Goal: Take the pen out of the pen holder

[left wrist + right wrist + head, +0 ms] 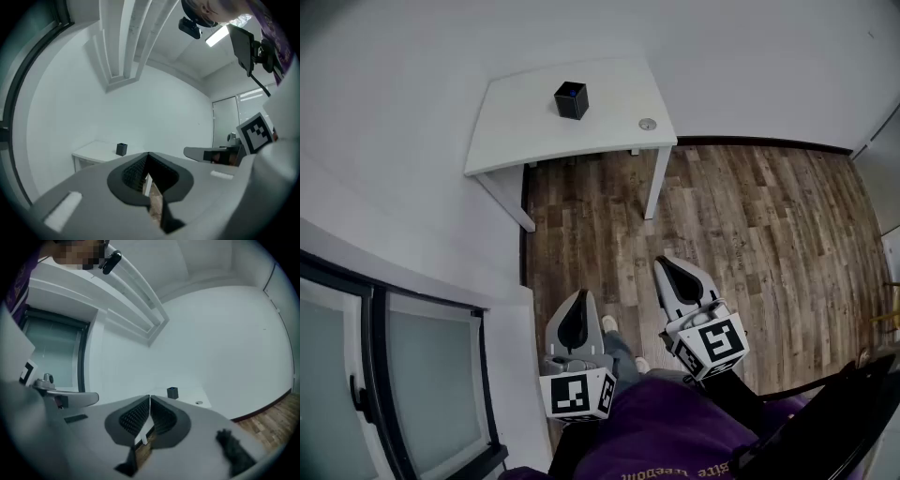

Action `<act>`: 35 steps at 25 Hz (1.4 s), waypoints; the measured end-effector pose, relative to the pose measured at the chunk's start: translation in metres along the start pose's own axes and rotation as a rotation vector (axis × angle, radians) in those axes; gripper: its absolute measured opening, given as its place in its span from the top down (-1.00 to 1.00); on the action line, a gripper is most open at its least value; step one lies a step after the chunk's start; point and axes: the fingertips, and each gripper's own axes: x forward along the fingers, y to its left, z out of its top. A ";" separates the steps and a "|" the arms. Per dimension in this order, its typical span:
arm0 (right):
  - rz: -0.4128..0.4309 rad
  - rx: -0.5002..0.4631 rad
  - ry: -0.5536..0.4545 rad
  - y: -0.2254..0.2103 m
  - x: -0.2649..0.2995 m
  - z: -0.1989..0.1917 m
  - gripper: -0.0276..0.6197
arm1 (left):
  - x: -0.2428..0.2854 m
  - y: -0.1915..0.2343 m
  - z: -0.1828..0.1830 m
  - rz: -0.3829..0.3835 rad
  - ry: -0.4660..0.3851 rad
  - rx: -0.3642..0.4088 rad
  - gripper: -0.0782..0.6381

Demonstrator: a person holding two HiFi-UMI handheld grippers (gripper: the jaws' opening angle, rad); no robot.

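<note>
Pen holder (571, 99): small, black, square, upright on the white table (516, 112), upper middle of the head view. Blue spot at its open top, too small to call a pen for sure. Set well in from every table edge, a little right of the middle. Small round disc (648, 124) near the table's right front corner, apart from the holder.

Left gripper (578, 292): clenched, tips pressed together, nothing between them. Low in the head view, left of centre. Right gripper (661, 262): likewise clenched and empty, just right of the other, its tips a little higher in the frame. Both well apart from the table.

Only in the head view: wood floor (750, 234) spread wide between table and grippers, a shoe (609, 324) between the two grippers, purple clothing (675, 441) at the bottom edge, a window (403, 375) at lower left.

Only in the left gripper view: ceiling light (217, 36) at upper right, door (225, 122) at right, holder tiny at left of centre above the shut tips, no disc visible.

Only in the right gripper view: holder and disc side by side just above the shut tips, a strip of floor and dark skirting at lower right.

Table tucked against white walls at back and left; front and right edges open to the floor.
</note>
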 end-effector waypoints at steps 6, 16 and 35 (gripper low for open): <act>-0.003 0.001 0.000 -0.004 0.050 0.008 0.88 | 0.040 0.026 0.014 -0.034 -0.013 -0.021 0.76; 0.033 -0.006 -0.002 0.007 0.140 0.018 0.88 | 0.095 0.089 0.030 -0.025 -0.017 -0.030 0.76; 0.008 -0.019 0.010 0.011 0.217 0.016 0.88 | 0.144 0.151 0.031 -0.043 -0.003 -0.082 0.76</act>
